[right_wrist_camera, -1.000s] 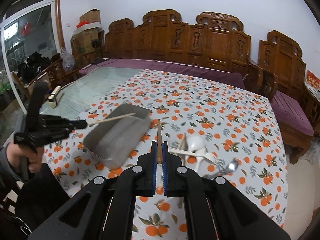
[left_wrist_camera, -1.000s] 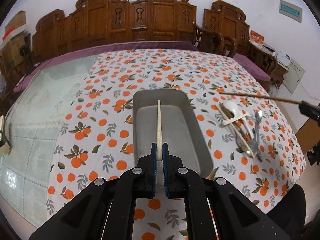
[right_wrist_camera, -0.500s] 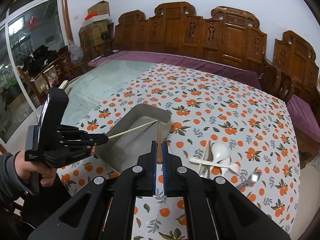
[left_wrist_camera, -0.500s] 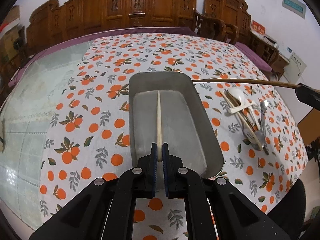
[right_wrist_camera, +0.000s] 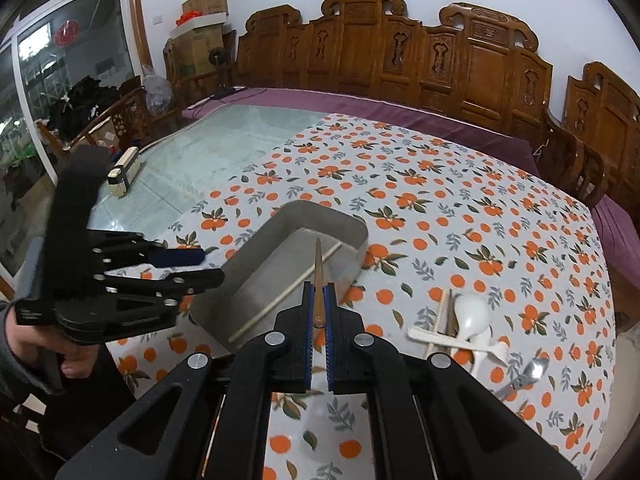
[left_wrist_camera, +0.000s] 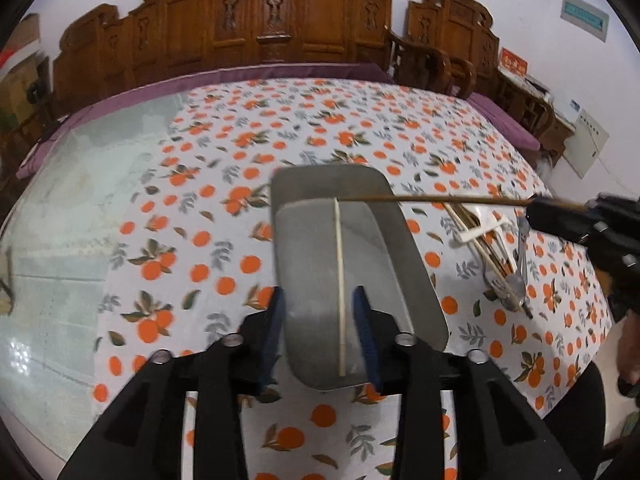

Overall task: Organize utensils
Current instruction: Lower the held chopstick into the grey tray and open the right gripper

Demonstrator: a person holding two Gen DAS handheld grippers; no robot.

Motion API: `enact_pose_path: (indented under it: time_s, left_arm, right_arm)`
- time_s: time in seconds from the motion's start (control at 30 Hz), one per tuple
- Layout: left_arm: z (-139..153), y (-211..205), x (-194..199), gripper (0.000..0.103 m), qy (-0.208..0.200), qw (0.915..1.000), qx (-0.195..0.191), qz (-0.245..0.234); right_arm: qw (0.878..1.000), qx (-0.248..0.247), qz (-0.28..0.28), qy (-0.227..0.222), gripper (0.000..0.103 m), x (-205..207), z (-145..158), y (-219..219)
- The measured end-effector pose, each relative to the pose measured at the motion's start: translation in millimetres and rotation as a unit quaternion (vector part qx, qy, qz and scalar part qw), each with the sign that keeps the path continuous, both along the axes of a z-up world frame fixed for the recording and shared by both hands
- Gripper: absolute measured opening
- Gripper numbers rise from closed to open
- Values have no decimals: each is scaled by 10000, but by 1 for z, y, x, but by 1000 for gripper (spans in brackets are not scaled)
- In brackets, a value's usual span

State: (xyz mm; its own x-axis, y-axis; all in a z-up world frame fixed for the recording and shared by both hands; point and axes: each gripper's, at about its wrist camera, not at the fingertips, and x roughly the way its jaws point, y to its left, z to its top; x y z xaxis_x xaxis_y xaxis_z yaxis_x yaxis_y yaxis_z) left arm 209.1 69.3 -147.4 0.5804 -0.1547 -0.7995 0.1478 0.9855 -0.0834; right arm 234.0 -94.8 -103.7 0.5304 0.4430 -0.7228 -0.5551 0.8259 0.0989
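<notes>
The right gripper [right_wrist_camera: 318, 314] is clamped on a dark brown chopstick [right_wrist_camera: 318, 276] whose tip points over the grey tray [right_wrist_camera: 256, 284]. A pale chopstick [right_wrist_camera: 286, 294] lies slantwise inside the tray. At the left, the left gripper [right_wrist_camera: 208, 268] (held in a sleeved hand) has its jaws spread near the tray's edge. Right of the tray, on the orange-print tablecloth [right_wrist_camera: 460, 208], lie a white spoon [right_wrist_camera: 472, 314], more chopsticks [right_wrist_camera: 442, 312] and a metal spoon [right_wrist_camera: 528, 374].
</notes>
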Motion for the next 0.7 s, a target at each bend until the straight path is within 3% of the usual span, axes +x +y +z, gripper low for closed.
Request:
enact_pose_path:
  time_s: [0.3,0.47,0.7]
  left_arm:
    - [38,34,-10,58,-360,9988,150,284]
    - [49,49,-10,60,-428,9982,175,383]
    - [54,55,-14,70,-452,9980,152,414]
  right_arm:
    - [9997,-191,-91,108,6,27,-27,31]
    - [9992,-366,-117,77,6,32,-37,44]
    - [9978,-382,-14,544,8,30,-55,55]
